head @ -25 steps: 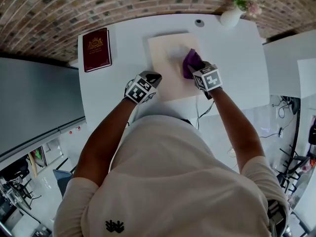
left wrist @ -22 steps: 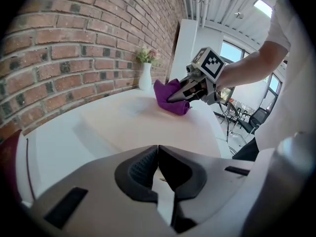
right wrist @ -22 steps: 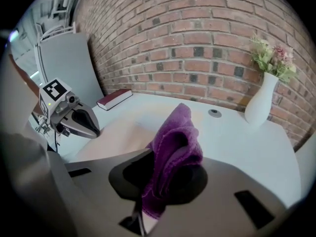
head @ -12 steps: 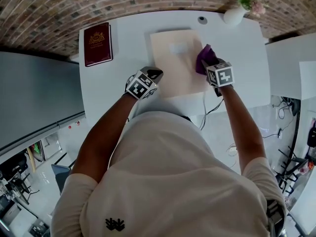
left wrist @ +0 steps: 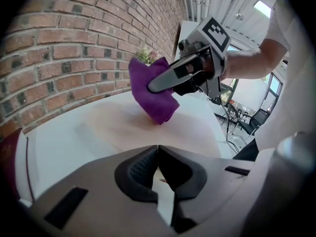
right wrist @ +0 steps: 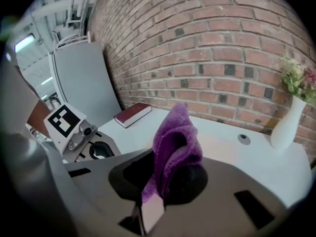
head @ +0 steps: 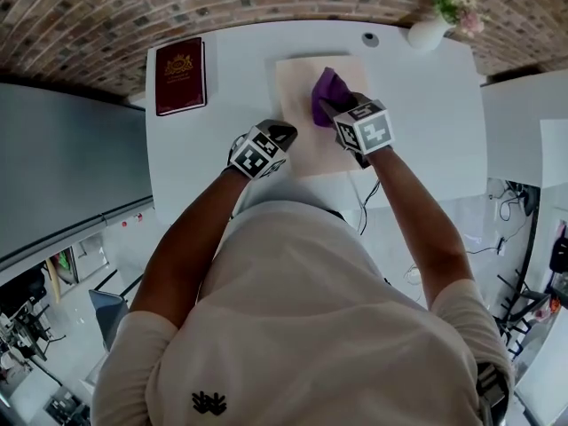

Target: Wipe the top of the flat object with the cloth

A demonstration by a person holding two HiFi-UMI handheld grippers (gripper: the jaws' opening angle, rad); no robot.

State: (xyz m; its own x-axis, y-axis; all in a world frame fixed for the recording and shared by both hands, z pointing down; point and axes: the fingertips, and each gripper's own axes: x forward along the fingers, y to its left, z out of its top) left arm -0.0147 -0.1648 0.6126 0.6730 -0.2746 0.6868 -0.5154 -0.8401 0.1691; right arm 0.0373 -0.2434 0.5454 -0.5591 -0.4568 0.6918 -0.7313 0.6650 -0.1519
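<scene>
A flat beige board (head: 303, 145) lies on the white table (head: 213, 105). My right gripper (head: 328, 106) is shut on a purple cloth (head: 324, 88), which presses on the board's far middle. In the right gripper view the cloth (right wrist: 176, 142) bunches up between the jaws of the right gripper (right wrist: 163, 181). From the left gripper view I see the cloth (left wrist: 154, 92) touching the board (left wrist: 118, 127), held by the right gripper (left wrist: 153, 87). My left gripper (head: 280, 135) sits at the board's near left edge, shut with nothing between its jaws (left wrist: 158, 154).
A dark red book (head: 180, 63) lies at the table's far left. A white vase with flowers (head: 430, 30) stands at the far right corner, near a round grommet (head: 370, 39). A brick wall runs behind. A cable (head: 364, 204) hangs off the near edge.
My right gripper has swept the cloth from the board's right edge leftward to its far middle. The left gripper has stayed in place.
</scene>
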